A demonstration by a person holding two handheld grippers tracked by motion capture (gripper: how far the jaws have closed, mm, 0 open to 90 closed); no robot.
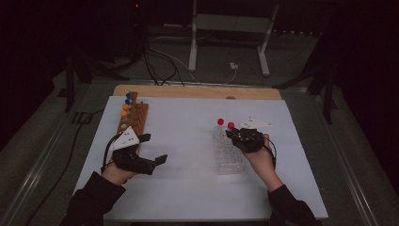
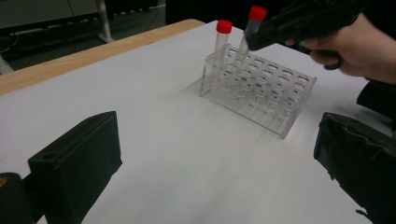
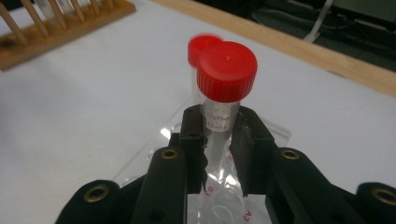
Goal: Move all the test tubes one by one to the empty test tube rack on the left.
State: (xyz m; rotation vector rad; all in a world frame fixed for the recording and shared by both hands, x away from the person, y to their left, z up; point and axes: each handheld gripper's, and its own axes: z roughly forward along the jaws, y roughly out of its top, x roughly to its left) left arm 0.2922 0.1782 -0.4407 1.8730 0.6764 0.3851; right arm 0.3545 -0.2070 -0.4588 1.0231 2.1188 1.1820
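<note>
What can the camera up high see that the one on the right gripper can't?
High view alone: both hands, the left gripper open above the white mat, blue and orange caps at the wooden rack's far end, and cables on the floor. Right gripper view alone: its jaws clamped on a tube just under the red cap, and red labels on the clear rack. Both share: two red-capped tubes, the clear rack, the wooden rack, and the table's wooden edge.
</note>
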